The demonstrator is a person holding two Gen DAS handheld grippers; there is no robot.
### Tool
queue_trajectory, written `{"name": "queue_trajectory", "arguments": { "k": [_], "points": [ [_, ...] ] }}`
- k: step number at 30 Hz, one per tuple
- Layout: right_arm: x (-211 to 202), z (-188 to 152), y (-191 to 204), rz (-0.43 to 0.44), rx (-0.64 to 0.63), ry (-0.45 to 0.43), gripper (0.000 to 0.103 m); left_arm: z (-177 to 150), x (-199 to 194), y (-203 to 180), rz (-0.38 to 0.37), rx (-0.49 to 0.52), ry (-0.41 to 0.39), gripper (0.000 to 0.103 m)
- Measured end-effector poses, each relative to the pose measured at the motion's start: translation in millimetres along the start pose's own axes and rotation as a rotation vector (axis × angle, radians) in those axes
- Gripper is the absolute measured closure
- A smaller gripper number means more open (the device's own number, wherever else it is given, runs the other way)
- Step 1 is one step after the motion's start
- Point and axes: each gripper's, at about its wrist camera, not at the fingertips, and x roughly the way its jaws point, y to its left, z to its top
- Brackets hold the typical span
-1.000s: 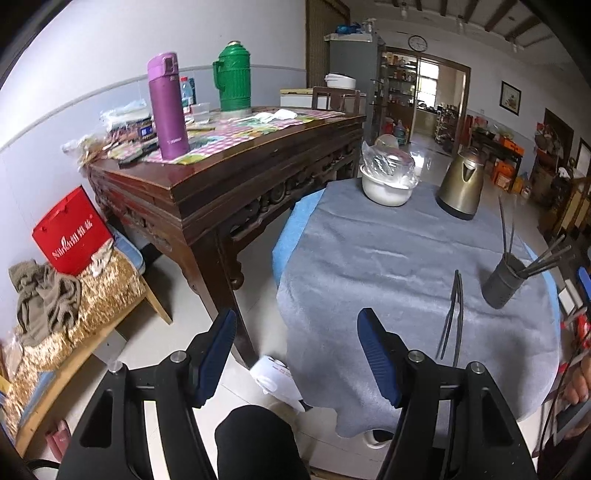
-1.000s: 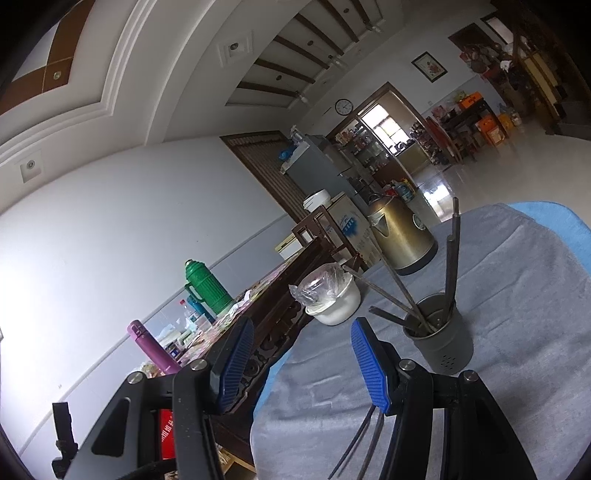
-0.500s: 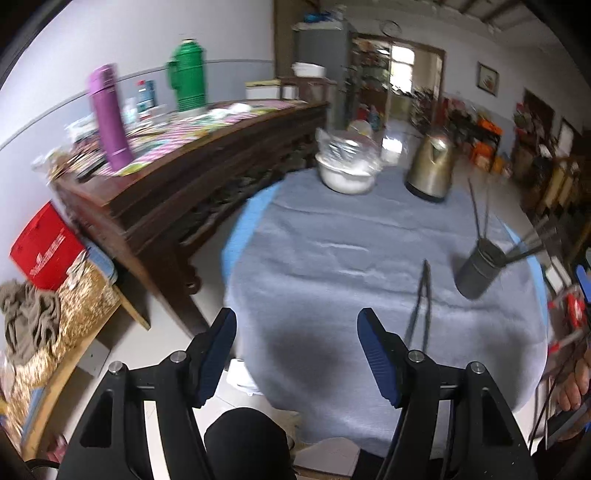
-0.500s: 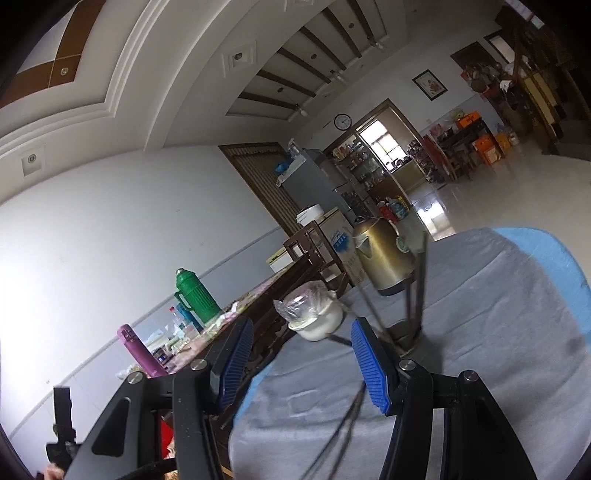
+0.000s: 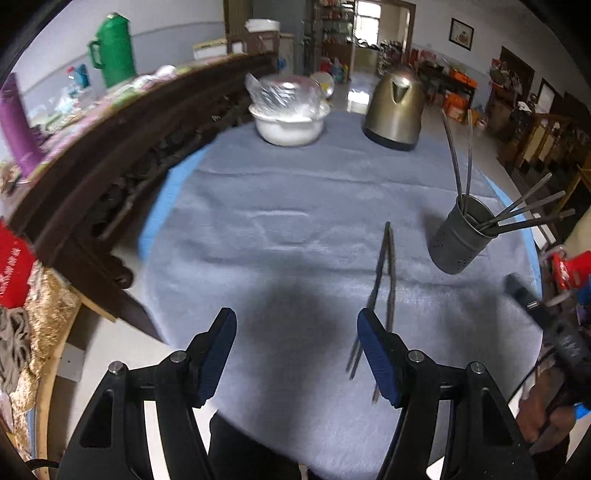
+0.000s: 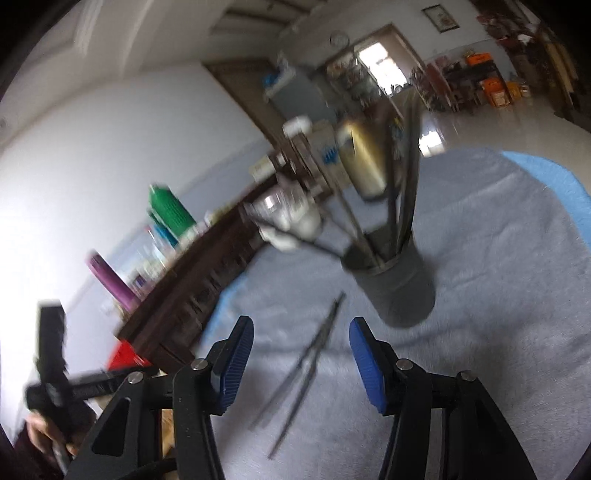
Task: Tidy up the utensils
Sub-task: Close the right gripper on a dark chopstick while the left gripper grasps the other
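Here both the left gripper and right gripper hover with fingers apart above chopsticks lying beside the holder on the table.

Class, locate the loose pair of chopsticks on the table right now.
The chopsticks lie flat on the grey tablecloth, just left of the utensil holder in the left wrist view.

Pale walls all round, a grey band running along them. Against the left wall stands a dark carved wooden sideboard, cluttered on top. Far end, a bright doorway pours daylight onto a glossy tiled floor, with shelving beside it. A framed picture hangs right of the door, a round wall clock above it. White coffered ceiling overhead, badly blurred.
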Motion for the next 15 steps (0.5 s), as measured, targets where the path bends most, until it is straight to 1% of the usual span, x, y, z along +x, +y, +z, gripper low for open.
{"name": "queue_trajectory", "arguments": {
  "k": [1,2,4,7,8,9,11,13,15],
  "points": [
    [12,-1,-1,-0.014,0.006,0.042,0.061,4,8,-3,-0.012,0.008,0.01,0.034],
    [26,-1,-2,-0.028,0.014,0.085,0.062,10,18,-6,-0.026,0.017,0.02,0.034],
    [51,0,-2,-0.057,0.01,0.142,0.064,18,35,-5,-0.053,0.019,0.036,0.034],
    [90,0,4,-0.106,-0.02,0.231,0.066,26,58,3,-0.07,0.003,0.057,0.034],
    [105,0,7,-0.117,-0.027,0.258,0.067,28,65,5,-0.078,-0.002,0.065,0.036],
    [113,1,9,-0.129,-0.033,0.268,0.068,30,72,8,-0.087,-0.007,0.075,0.037],
    [137,-1,12,-0.184,-0.039,0.297,0.073,34,86,12,-0.101,-0.013,0.092,0.043],
    [154,-1,11,-0.221,-0.03,0.324,0.078,36,96,16,-0.117,-0.016,0.094,0.046],
    [172,0,7,-0.26,-0.017,0.347,0.08,39,102,18,-0.131,-0.009,0.092,0.046]
  ]
}}
